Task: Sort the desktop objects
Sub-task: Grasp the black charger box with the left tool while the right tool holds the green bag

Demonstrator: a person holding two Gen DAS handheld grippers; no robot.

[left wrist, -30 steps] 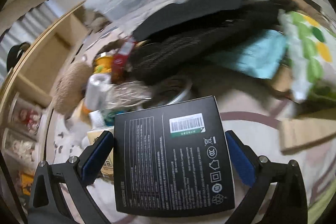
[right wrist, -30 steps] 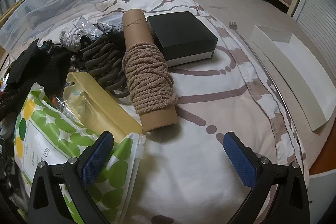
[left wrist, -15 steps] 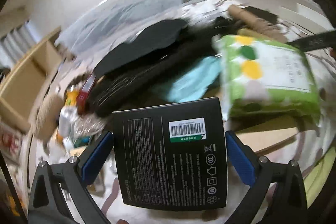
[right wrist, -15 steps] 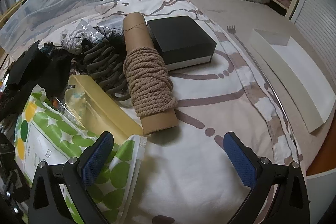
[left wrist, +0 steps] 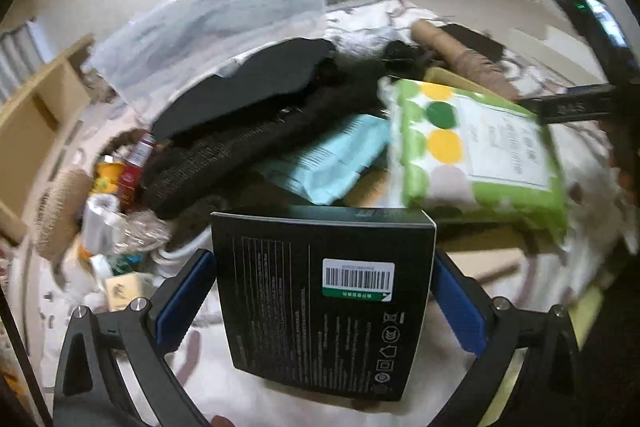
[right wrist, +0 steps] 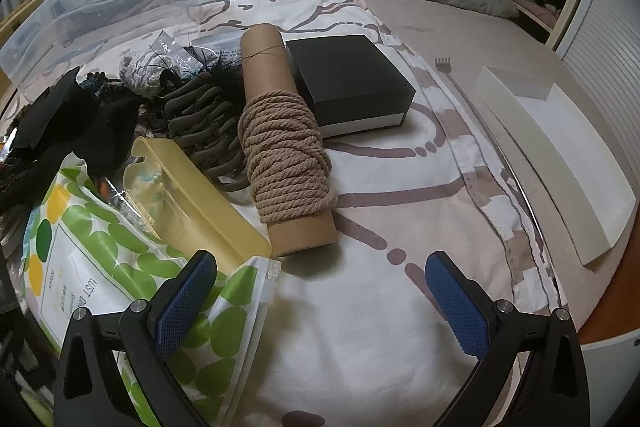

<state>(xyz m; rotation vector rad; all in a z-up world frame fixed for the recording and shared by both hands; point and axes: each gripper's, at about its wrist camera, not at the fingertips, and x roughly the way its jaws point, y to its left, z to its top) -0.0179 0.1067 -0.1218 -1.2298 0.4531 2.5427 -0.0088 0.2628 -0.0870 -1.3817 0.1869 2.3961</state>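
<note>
My left gripper [left wrist: 324, 287] is shut on a flat black box [left wrist: 320, 303] with white print and a barcode label, held above a cluttered bed. Beyond it lie a green dotted packet [left wrist: 476, 143], a light blue pouch [left wrist: 332, 159] and black fabric [left wrist: 256, 115]. My right gripper [right wrist: 320, 303] is open over bare sheet with nothing between its fingers. Ahead of it lie a cardboard tube wound with rope [right wrist: 284, 147], a black box with a silver base [right wrist: 348, 83], a yellow plastic case [right wrist: 200, 203] and the green dotted packet [right wrist: 112, 267].
A white tray [right wrist: 560, 155] lies at the bed's right edge beside a thin back scratcher [right wrist: 460, 83]. Grey curled clips [right wrist: 204, 123] and a clear bag sit behind the tube. Bottles, a red can [left wrist: 136, 167] and a woven basket [left wrist: 60, 203] crowd the left view's left side.
The left gripper has swung rightward with the black box, bringing the green packet and rope tube into its view. The right gripper has barely moved.
</note>
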